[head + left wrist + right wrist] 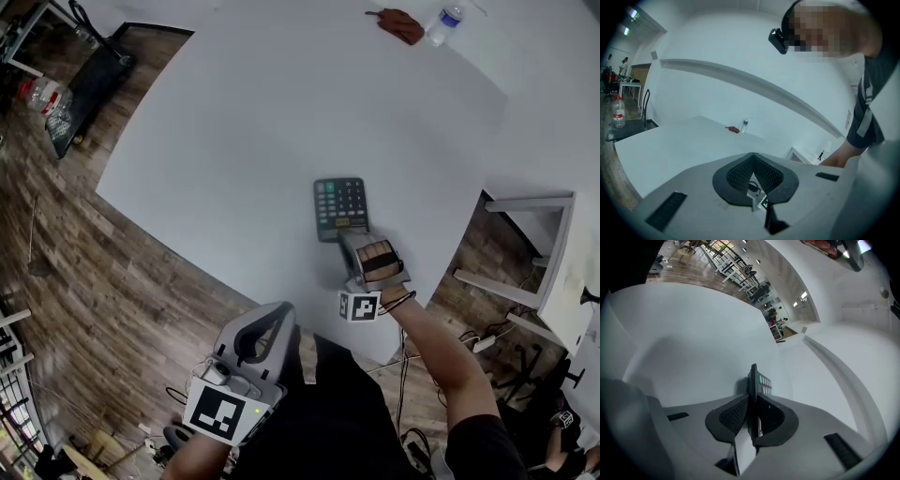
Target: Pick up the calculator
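Note:
A dark calculator (339,208) with grey and green keys lies near the front right edge of the white table (234,122). My right gripper (349,236) reaches over that edge and is shut on the calculator's near end. In the right gripper view the calculator (761,380) stands edge-on between the two pads of my right gripper (752,399), which press on both of its faces. Whether it still rests on the table I cannot tell. My left gripper (281,309) hangs low, off the table in front of it, with its jaws meeting at the tips (753,154) and nothing in them.
At the table's far side lie a water bottle (446,22) and a red-brown item (401,25). White furniture (534,244) stands to the right of the table. Wooden floor surrounds it, with bottles (42,94) at the far left.

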The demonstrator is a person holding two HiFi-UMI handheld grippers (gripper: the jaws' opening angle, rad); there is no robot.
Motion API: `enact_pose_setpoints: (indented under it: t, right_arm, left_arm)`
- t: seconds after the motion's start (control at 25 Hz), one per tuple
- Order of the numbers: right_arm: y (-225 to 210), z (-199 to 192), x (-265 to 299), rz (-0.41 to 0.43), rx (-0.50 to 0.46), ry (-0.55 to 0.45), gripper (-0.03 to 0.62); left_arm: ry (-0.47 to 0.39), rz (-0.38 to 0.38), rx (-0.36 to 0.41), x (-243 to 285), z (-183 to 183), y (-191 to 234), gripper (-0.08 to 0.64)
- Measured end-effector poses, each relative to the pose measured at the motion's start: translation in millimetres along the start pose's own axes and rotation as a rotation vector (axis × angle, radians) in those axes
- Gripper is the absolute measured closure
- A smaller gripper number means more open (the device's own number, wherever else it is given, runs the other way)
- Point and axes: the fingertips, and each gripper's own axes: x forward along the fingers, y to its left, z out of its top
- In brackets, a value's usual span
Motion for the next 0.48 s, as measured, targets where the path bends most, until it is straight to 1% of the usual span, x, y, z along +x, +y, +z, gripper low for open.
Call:
enact_pose_setpoints:
  t: [0.08,0.12,0.28,0.48]
  right_arm:
    - [1,0,0,0.015,-0.001,-0.004,0.537]
    - [1,0,0,0.025,0.001,-0.007,0.537]
    - [-13,2,-7,0.038,0.033,-0.019,0.539]
    - [-49,16,-22,0.015,0.124,-0.032,0.540]
  left_arm:
    - [0.044,0.015,0.000,-4,-10,3,0.554]
    - [0.051,0.019,0.000,-5,-12,4,0.554]
    - [0.044,0.021,0.003,-7,-11,4,0.554]
    - [0.025,0.015,0.019,-9,-5,3,0.554]
